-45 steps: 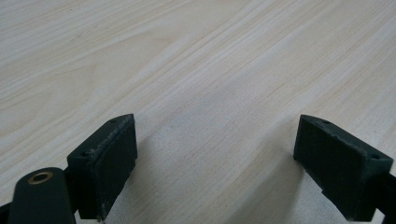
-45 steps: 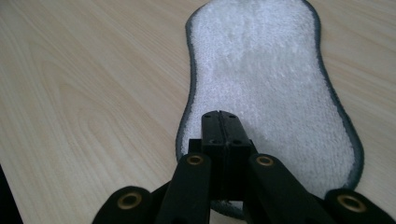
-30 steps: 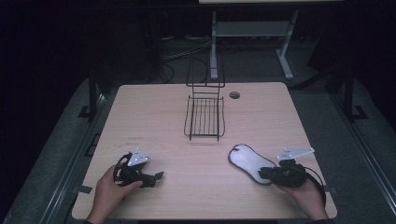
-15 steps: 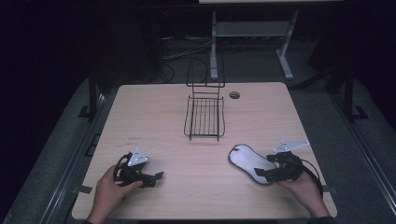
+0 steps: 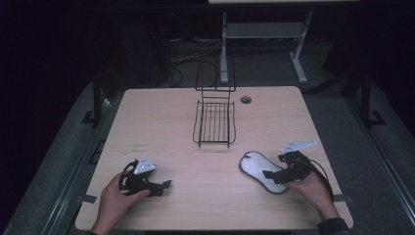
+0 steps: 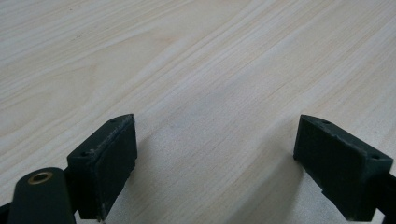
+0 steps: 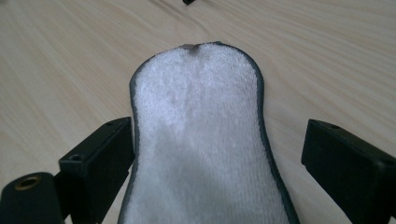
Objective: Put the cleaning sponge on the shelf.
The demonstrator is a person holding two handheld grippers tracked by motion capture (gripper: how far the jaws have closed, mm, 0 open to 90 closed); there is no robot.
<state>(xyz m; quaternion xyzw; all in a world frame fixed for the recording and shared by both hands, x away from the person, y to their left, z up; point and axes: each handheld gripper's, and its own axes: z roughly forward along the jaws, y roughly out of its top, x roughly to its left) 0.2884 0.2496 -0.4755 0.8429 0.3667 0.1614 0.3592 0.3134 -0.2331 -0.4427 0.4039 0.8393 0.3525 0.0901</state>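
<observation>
- A pale wood-grain table (image 5: 161, 127) stands in a dark room, with grey floor around it and cables and a white stand behind.
- A wire basket (image 5: 214, 123) sits at 12 o'clock from the table's middle.
- A white insole (image 5: 262, 171) lies flat at 4 o'clock.
- The right gripper (image 5: 272, 176) has just been opening; its jaws are wide, astride the insole's near end.
- The left gripper (image 5: 165, 186), at 8 o'clock, gapes wide over bare wood.

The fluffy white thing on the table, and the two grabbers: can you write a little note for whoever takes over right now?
Right gripper: jaws open, just been opening, astride the near end of the flat white terry insole with grey edging, not pressing it.
Left gripper: jaws open, empty, low over the pale wooden table.
Black wire basket: mid-table, empty.
Done: nothing placed in the basket.
Left: probably gripping the insole and moving it there.
</observation>
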